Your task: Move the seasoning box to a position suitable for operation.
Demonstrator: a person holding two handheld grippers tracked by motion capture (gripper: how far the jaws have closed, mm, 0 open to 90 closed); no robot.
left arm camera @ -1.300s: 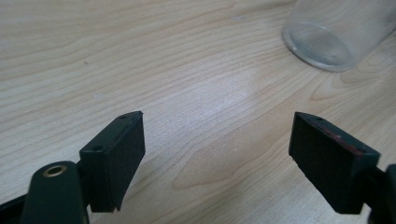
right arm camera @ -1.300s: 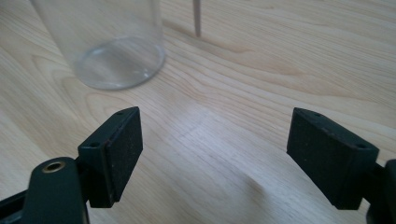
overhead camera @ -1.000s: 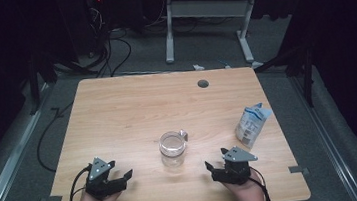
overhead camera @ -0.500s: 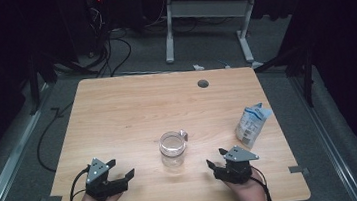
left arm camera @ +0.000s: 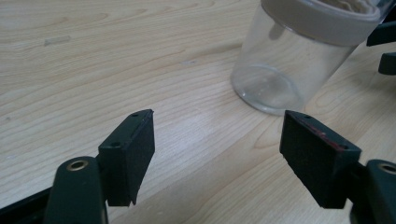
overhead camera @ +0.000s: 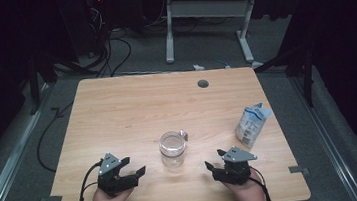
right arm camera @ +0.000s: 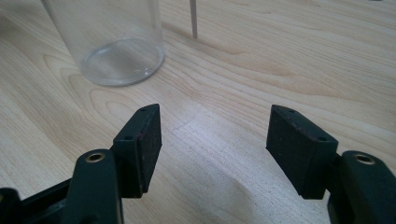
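1. Landmark: clear round plastic jar [overhead camera: 172, 150] with a pale rim and a small tab at its lip, standing upright near the middle of the light wooden counter [overhead camera: 132, 110], a little toward the person's edge. Looks empty; in the left gripper view [left arm camera: 280, 60] its base is bare.
2. Left gripper [overhead camera: 133, 176]: on the counter to the left of the jar, near but apart from it. Jaws spread wide, nothing between them, pointing toward the jar.
3. Right gripper [overhead camera: 214, 169]: to the right of the jar, near and apart, facing inward. Jaws likewise spread, holding nothing; in the right gripper view the jar [right arm camera: 112, 42] stands ahead and off to one side.
4. White and blue soft pouch [overhead camera: 251, 125]: standing well to the right of the jar, beyond the right gripper, top crimped or folded. Untouched.
5. Progress, as judged: at the very start. Neither jar nor pouch is gripped, and nothing has gone into the jar. Reaching, grasping and any filling all remain.
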